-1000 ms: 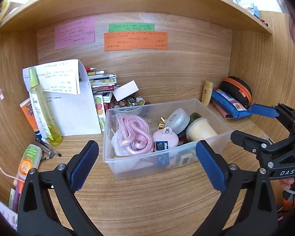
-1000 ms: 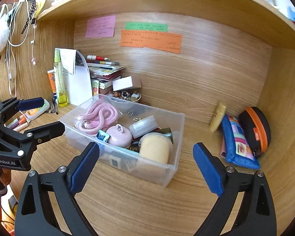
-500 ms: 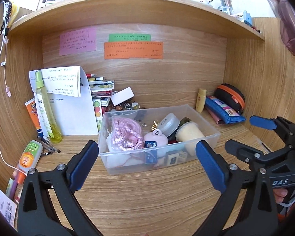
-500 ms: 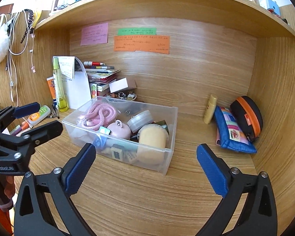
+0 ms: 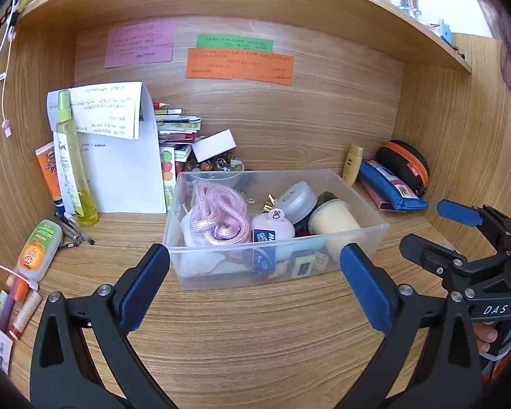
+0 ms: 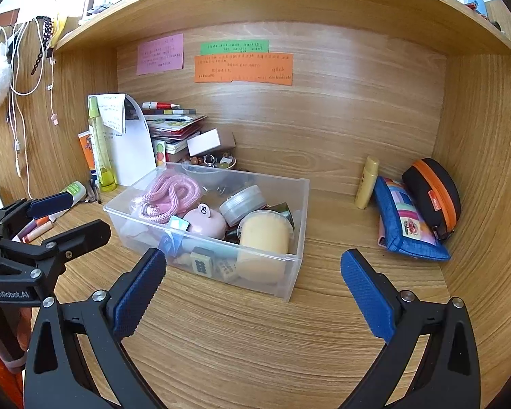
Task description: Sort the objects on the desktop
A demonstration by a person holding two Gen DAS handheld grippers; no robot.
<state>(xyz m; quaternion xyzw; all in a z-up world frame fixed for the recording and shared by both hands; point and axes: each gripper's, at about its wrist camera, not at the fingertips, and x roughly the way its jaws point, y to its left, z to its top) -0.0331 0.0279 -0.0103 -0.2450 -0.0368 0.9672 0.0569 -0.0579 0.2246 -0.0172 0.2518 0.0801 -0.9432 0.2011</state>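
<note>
worktop (image 6: 255,341): a wood desk nook with a back wall and side walls; the bare front part gives both tools room to hang over it
clear box (image 5: 374,235): sits in the middle of the worktop, just in front of both tools, likely so small things can be dropped in or taken out; you can see through its sides, and it is nearly full
left tool (image 5: 255,286): wide open with nothing in it; its blue pads sit just in front of the box, one on each side of the front wall, not touching it
right tool (image 6: 252,289): wide open too, and it holds nothing; it points at the right end of the box
blue pouch (image 6: 405,225): leans by the right wall against a black and orange case (image 6: 432,197), well apart from the box, so I think these are not sorted yet
pink rope (image 5: 218,214): coiled at the left end of the box, soft and bendy
yellow cup (image 6: 264,235): a capped tub at the right end of the box, next to a grey round lid
pink round case (image 5: 272,225): sits in the middle of the box, with a small bunny mark on top
pens and tubes (image 5: 30,255): lie loose at the left wall, still outside the box
</note>
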